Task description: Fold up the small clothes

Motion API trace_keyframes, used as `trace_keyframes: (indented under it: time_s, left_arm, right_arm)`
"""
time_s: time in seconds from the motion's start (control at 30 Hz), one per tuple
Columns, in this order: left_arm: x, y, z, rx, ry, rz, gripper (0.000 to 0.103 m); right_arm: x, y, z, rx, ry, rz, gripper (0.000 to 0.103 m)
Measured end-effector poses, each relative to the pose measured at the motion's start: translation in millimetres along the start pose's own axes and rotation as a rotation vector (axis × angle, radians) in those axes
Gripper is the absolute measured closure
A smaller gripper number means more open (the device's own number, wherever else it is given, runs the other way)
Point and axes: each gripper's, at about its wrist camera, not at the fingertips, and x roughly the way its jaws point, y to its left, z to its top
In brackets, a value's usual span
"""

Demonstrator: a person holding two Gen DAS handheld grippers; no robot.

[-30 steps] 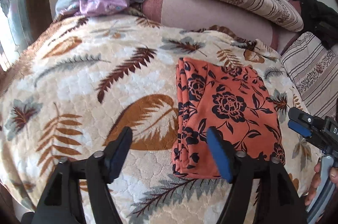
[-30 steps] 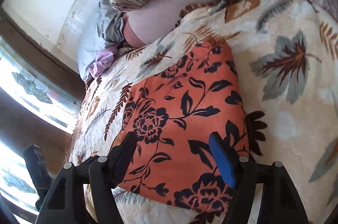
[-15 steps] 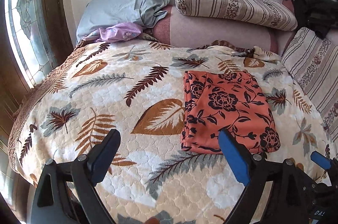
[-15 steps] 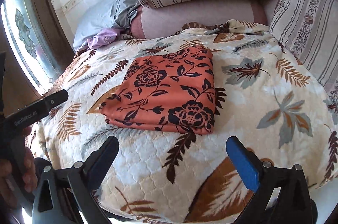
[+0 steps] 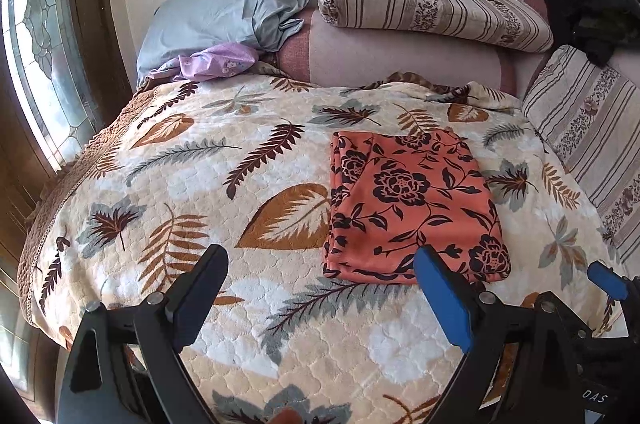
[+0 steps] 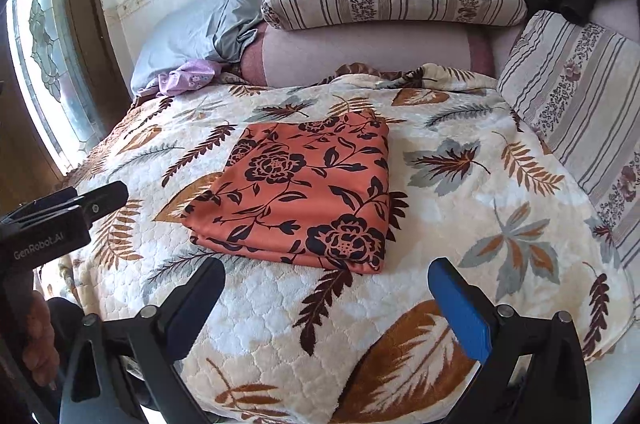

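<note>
A folded orange garment with black flowers [image 5: 412, 204] [image 6: 304, 192] lies flat on the leaf-patterned quilt [image 5: 200, 184], right of the bed's middle. My left gripper [image 5: 320, 260] hovers open over the quilt near the garment's front edge, its blue right finger overlapping the garment's near corner in the picture, with nothing between the fingers. My right gripper [image 6: 326, 270] is open too, just short of the garment's near edge and clear of it. Each gripper shows at the edge of the other's view: the right one's blue fingertip [image 5: 608, 284], the left one's black finger [image 6: 100, 200].
At the head of the bed lie a grey pillow [image 5: 224, 12], a purple cloth [image 5: 216, 64] and a striped bolster [image 5: 432, 8]. Black clothing [image 5: 588, 12] sits at the back right above a striped cushion [image 5: 592, 128]. A stained-glass window [image 5: 44, 44] is on the left. A hand [image 6: 40, 344] holds the left gripper.
Both grippers have drawn back and up from the orange garment and their jaws have widened. The right view has rolled level. The garment stays folded on the quilt.
</note>
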Motion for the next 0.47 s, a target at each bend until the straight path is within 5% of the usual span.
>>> trace_keyframes:
  time_s: [0.47]
  left_arm:
    - [14,-10,11,0.027,-0.009,-0.018,0.009]
  right_arm:
    - [17,0,15,-0.008,0.008,0.006,0.001]
